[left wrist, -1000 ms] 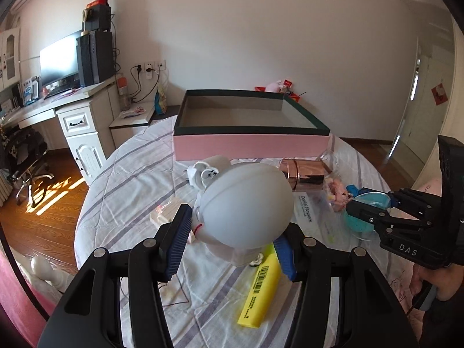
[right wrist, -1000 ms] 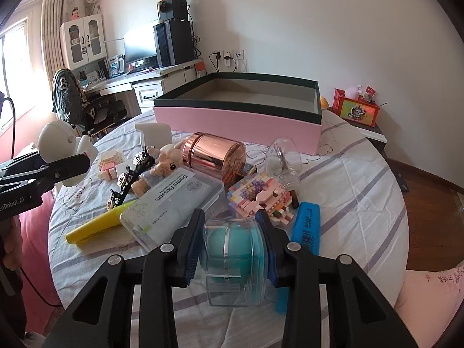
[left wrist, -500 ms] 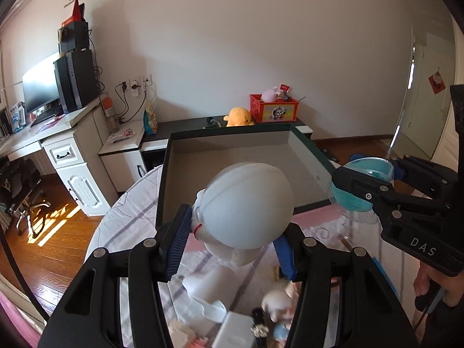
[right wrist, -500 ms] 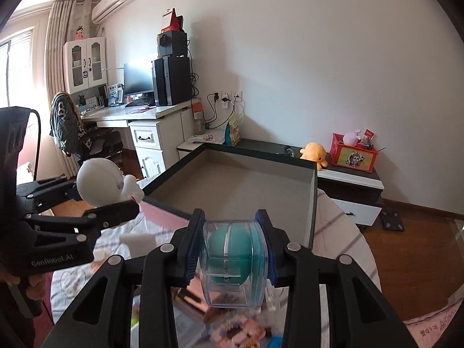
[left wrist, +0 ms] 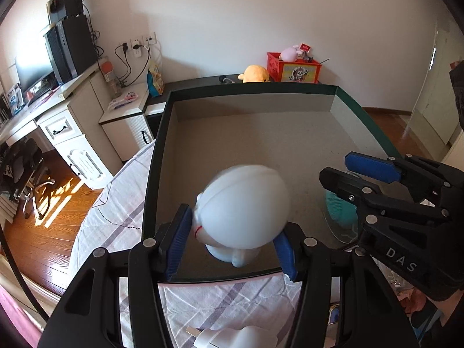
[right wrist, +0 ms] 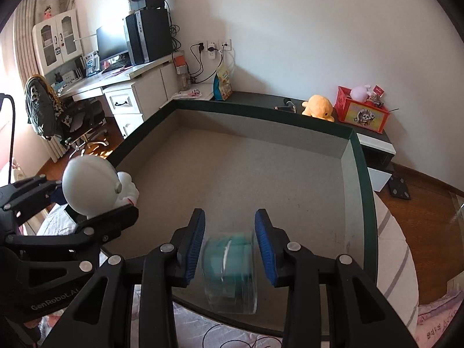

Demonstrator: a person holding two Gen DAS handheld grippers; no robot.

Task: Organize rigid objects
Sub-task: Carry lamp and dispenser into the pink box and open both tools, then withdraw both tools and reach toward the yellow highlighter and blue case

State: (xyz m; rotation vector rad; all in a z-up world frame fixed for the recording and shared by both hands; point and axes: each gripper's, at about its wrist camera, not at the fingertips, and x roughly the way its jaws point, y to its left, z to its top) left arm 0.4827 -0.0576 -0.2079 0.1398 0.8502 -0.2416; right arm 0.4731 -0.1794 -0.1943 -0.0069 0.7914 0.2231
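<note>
Left gripper (left wrist: 233,232) is hanging over the near edge of the pink box with the dark green rim (left wrist: 249,90), tipped downward, and its jaws have just been opening a little. The white round-headed figure (left wrist: 243,206) is sitting between the blue pads (left wrist: 177,240), blurred, above the near left part of the box floor. One pad is lying close against the figure's neck, while a gap is showing between its body and the other pad, so the jaws are standing apart around it, not clamped on it. Just beside it, the right gripper (right wrist: 229,223) is reaching over the same near edge, towards the right wall of the box. The clear container with the teal inside (right wrist: 230,264) is showing smeared and low between its pads (right wrist: 195,240), which are flanking it closely; I cannot tell whether they are pressing on it. The box is resting on the striped cloth of the table (left wrist: 116,223), and a white plug (left wrist: 232,336) is lying on that cloth outside the near wall, under the left gripper.
</note>
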